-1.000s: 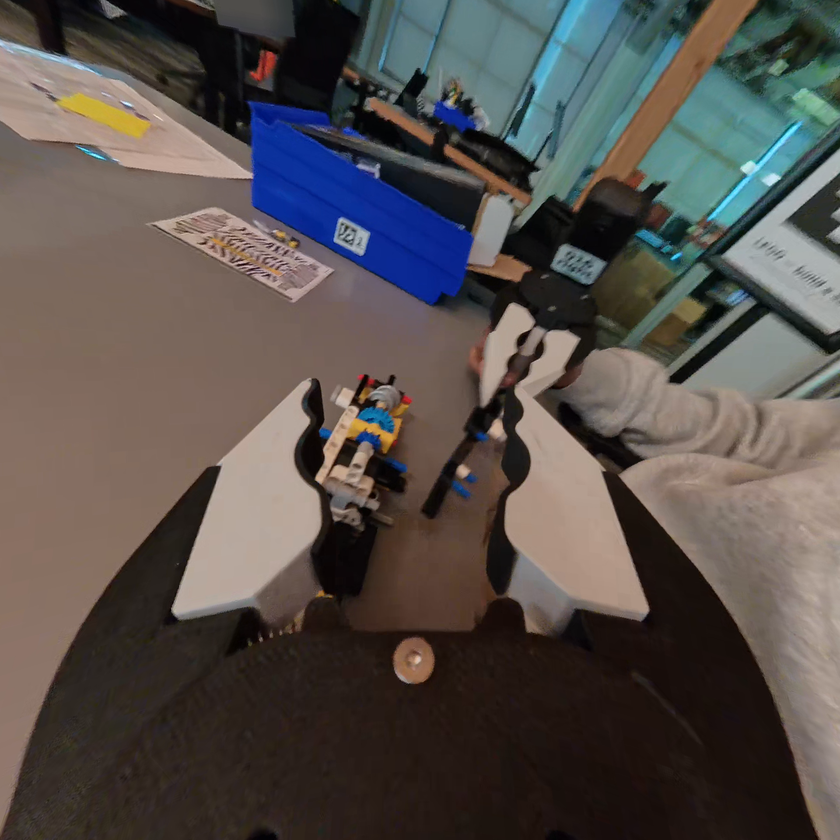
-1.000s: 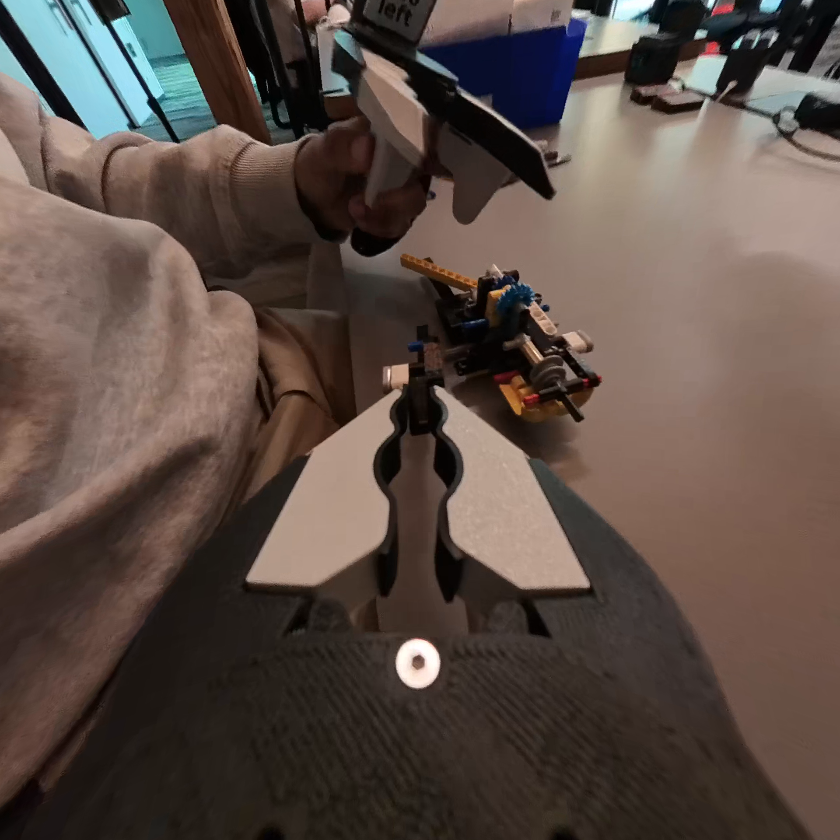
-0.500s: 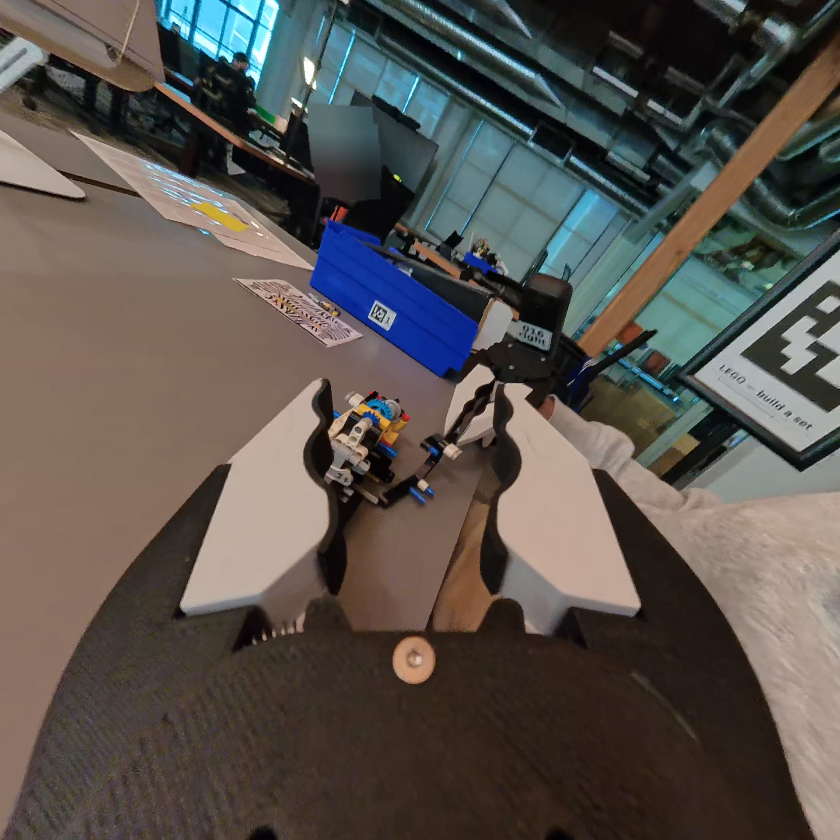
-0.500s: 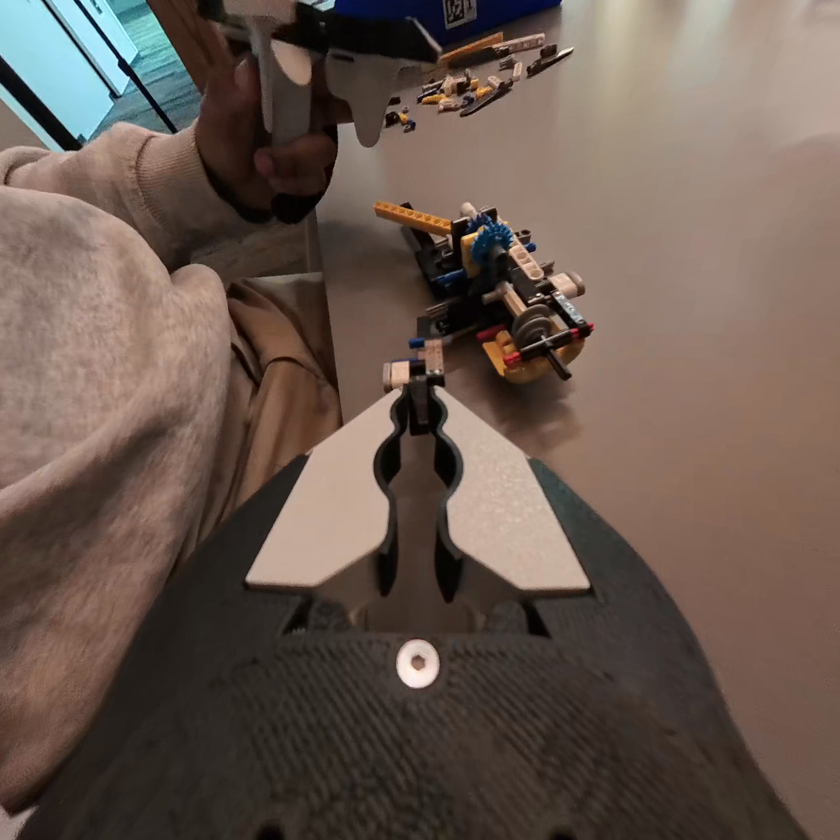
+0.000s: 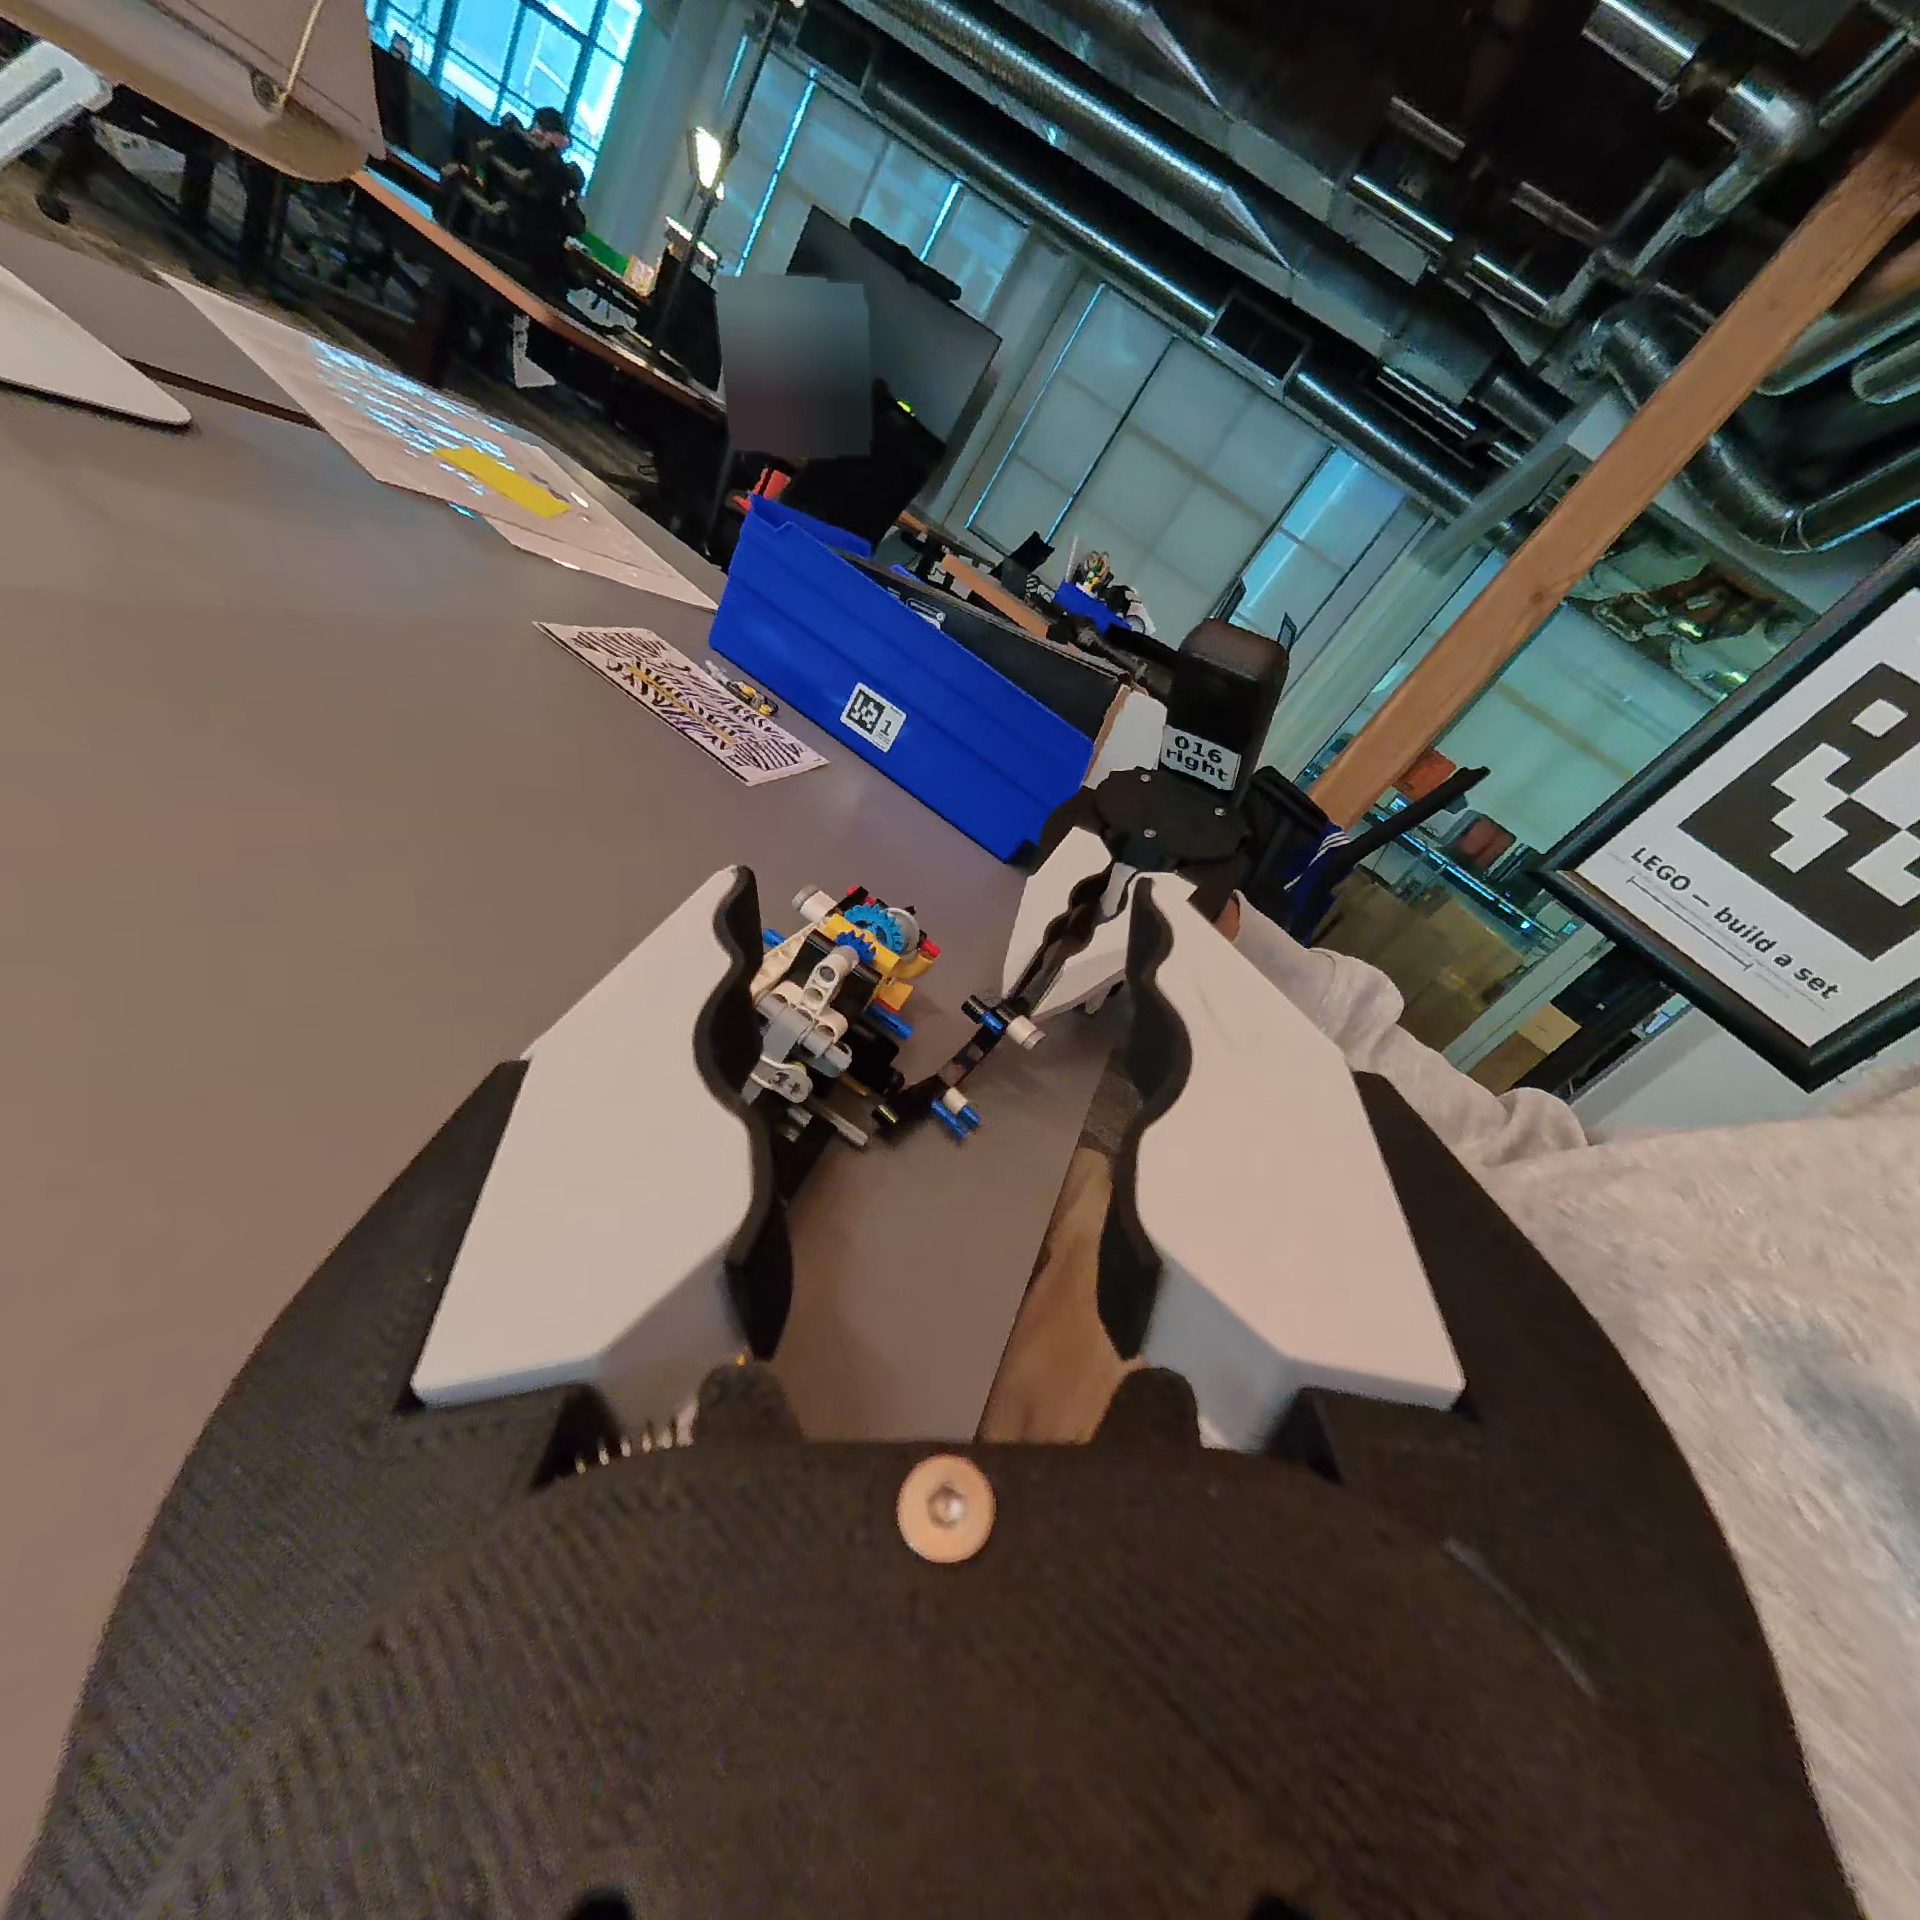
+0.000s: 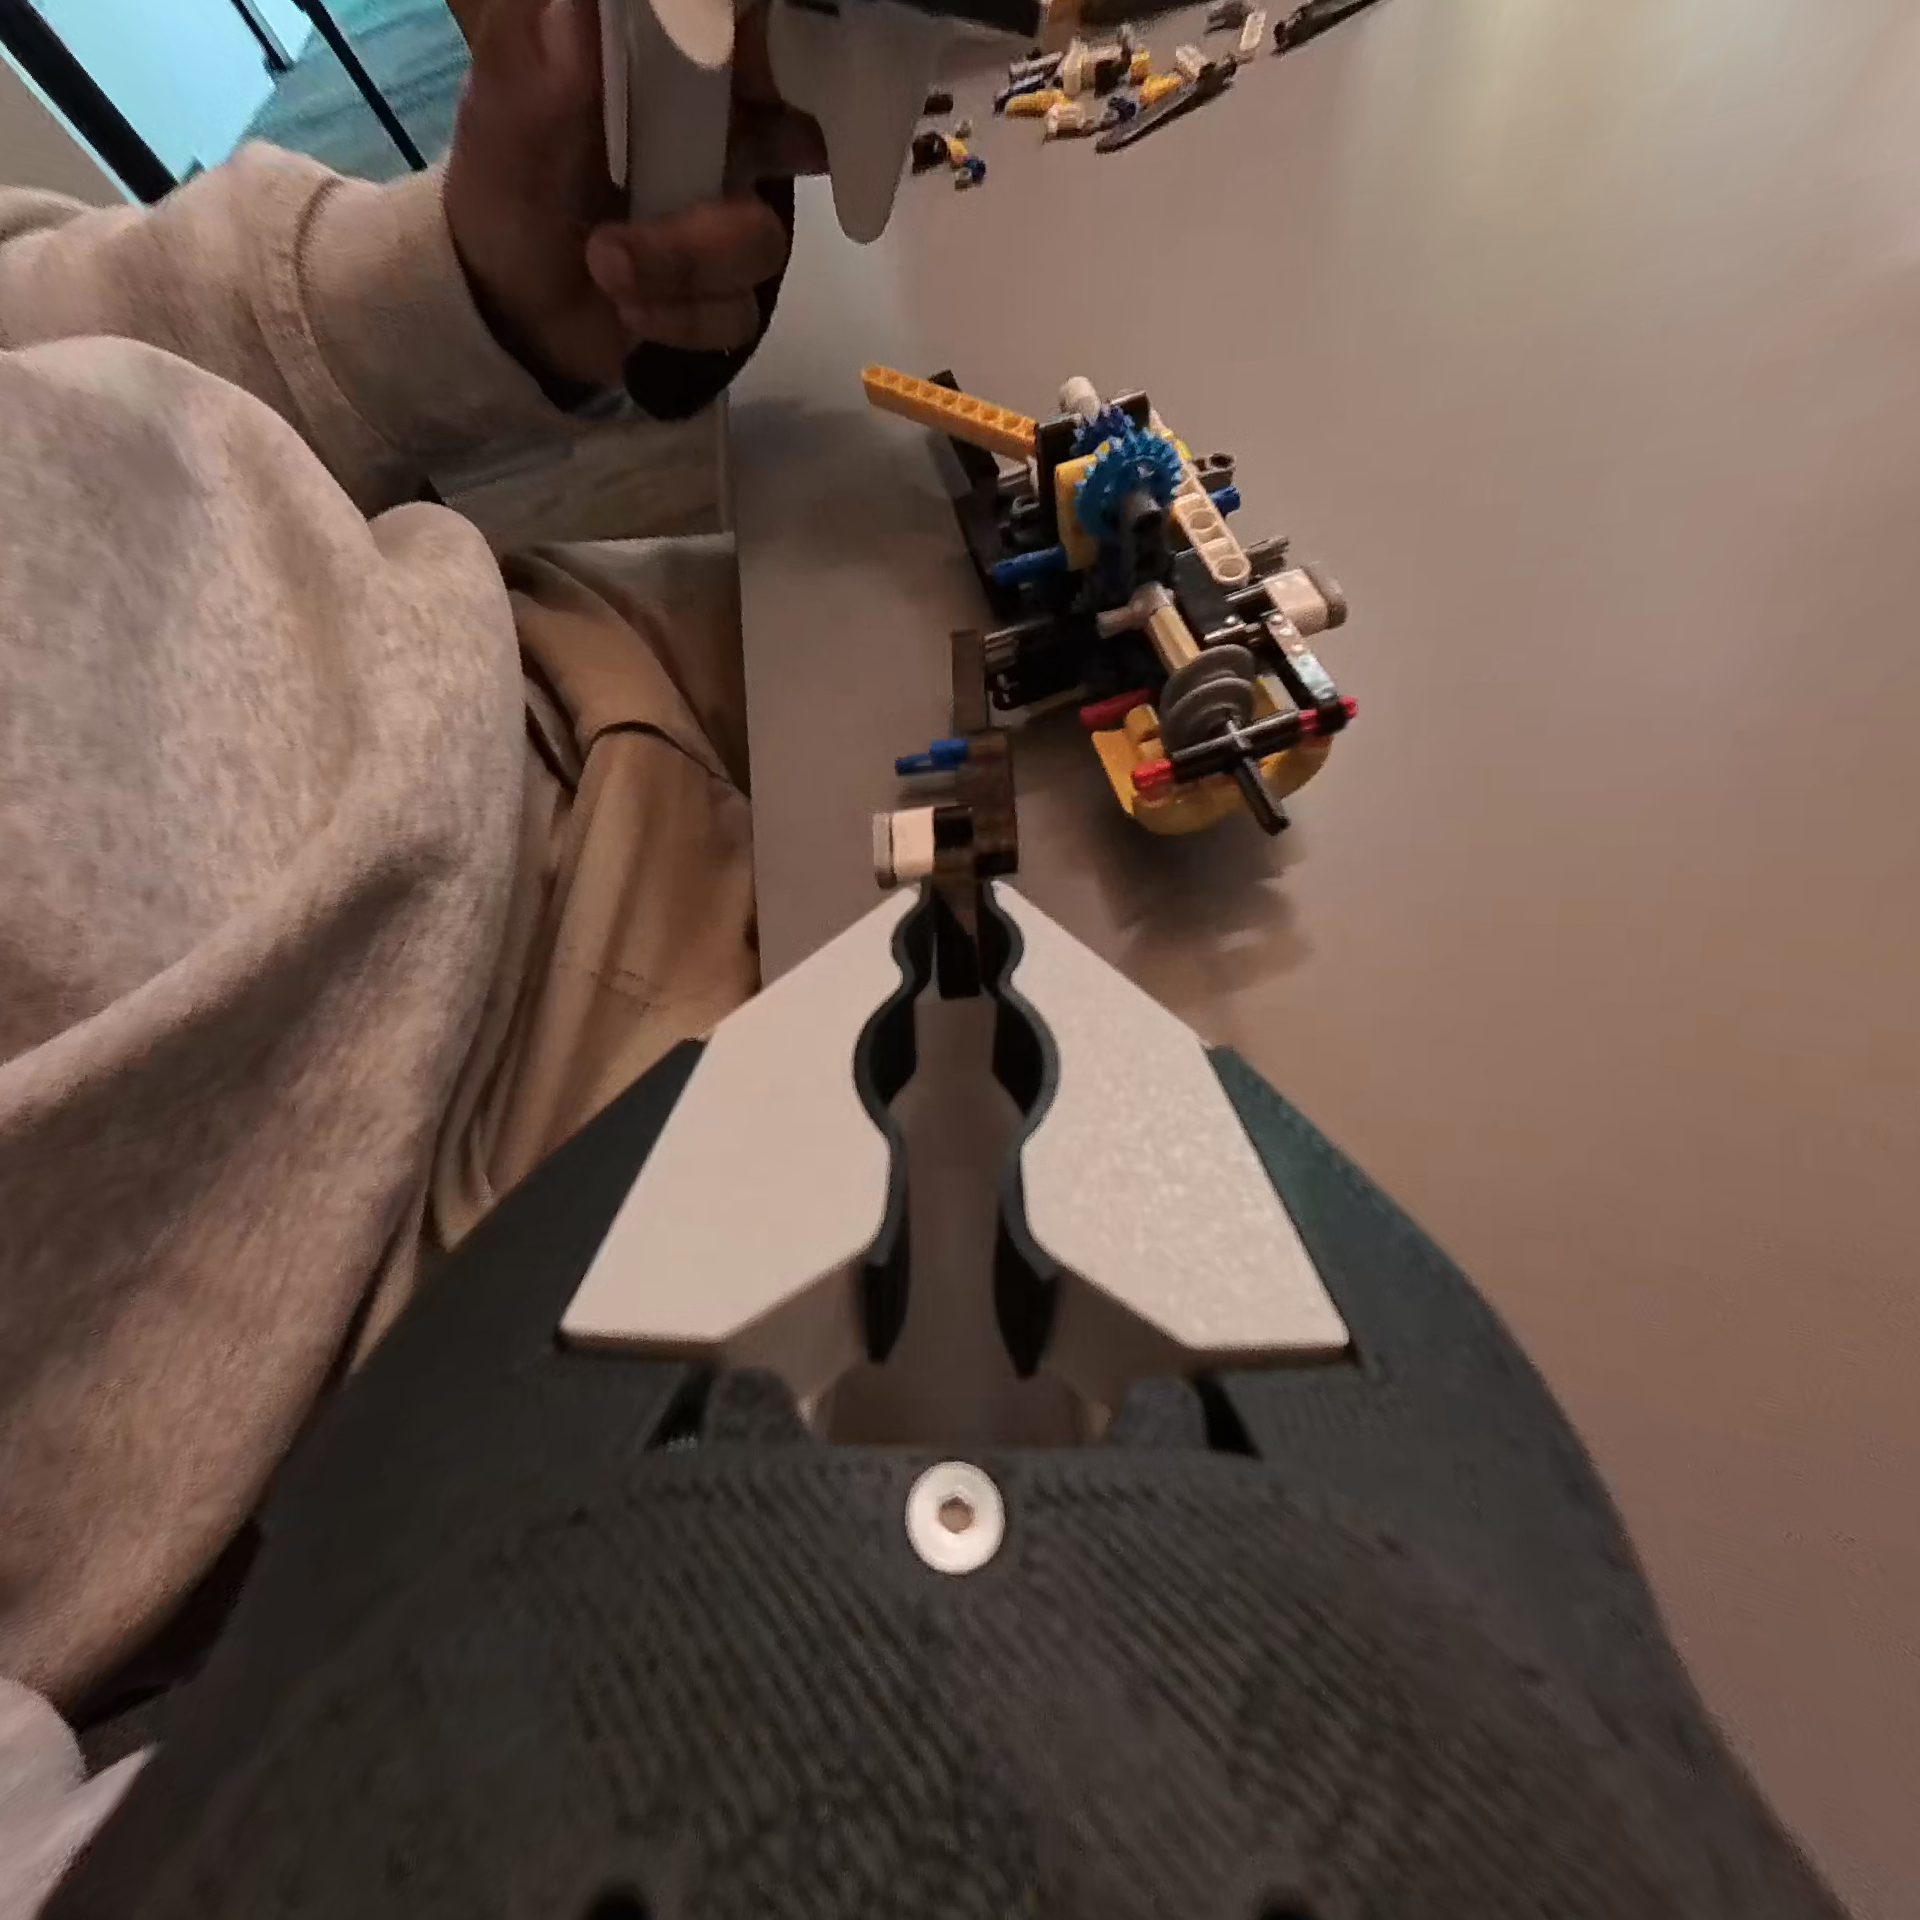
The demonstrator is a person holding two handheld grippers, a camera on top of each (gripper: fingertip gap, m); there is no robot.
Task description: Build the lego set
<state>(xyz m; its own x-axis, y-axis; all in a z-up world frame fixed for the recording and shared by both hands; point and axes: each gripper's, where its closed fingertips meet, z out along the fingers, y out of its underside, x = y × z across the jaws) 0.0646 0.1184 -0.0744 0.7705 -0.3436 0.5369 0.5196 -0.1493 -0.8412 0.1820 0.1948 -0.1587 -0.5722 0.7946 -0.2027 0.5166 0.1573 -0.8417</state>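
The part-built lego model (image 6: 1153,603), with black frame, yellow parts, blue gears and a grey axle, lies on the grey table (image 6: 1558,935); it also shows in the left wrist view (image 5: 831,987). My right gripper (image 6: 958,904) is shut on a black lego beam (image 6: 977,790) with white and blue pins, and holds it just beside the model's near end. The beam shows in the left wrist view (image 5: 977,1049), hanging from the right gripper (image 5: 1081,925). My left gripper (image 5: 935,914) is open and empty, raised behind the model.
A blue bin (image 5: 894,707) stands at the table's far side, with a patterned sticker sheet (image 5: 686,701) and paper sheets (image 5: 436,457) to its left. Several loose lego pieces (image 6: 1101,94) lie beyond the model. A person's sleeve (image 6: 208,623) and lap lie at the table edge.
The left gripper has lifted and tilted up, away from the model. The right gripper has carried the black beam closer to the model's near end.
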